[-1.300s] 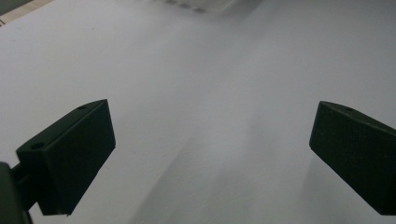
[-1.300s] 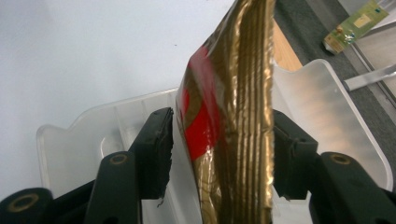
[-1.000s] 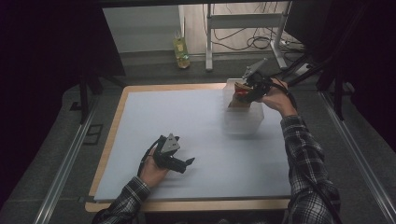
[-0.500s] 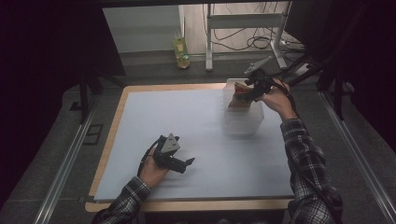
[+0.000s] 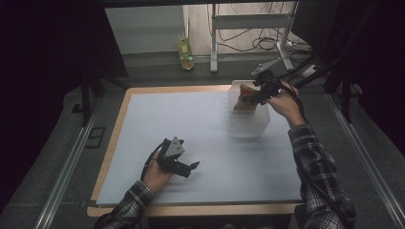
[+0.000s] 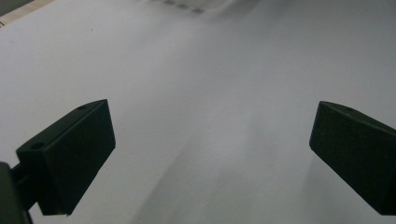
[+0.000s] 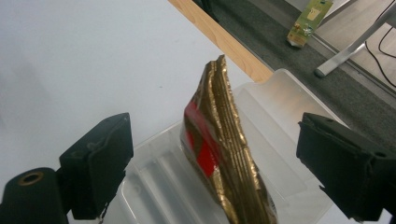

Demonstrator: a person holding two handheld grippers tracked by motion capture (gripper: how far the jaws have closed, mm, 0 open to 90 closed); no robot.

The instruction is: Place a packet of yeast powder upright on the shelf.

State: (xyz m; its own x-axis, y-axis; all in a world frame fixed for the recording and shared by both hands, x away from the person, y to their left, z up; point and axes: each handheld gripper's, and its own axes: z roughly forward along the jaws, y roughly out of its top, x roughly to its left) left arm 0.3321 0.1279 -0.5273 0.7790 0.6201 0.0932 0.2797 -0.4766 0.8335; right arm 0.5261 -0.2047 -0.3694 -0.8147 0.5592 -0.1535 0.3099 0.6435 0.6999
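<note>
On the worktop (image 5: 143,143), a clear plastic box (image 5: 248,125) holds the gold-and-red foil packet (image 7: 219,154), upright. The right hand-held gripper (image 7: 210,172) has just been opening, jaws clear of the packet; the left hand-held gripper (image 6: 210,158), nearer the person, is open, empty. The packet looks light, crinkly, slippery; pinch its crimped top edge.

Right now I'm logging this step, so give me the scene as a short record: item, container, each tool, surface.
item: gold and red packet, standing on edge in the bin
container: clear plastic bin, far right of the mat
right tool: open, its jaws just opened, packet between them untouched
left tool: open, nothing between its jaws, low over the mat
surface: white mat on a wooden table
</note>
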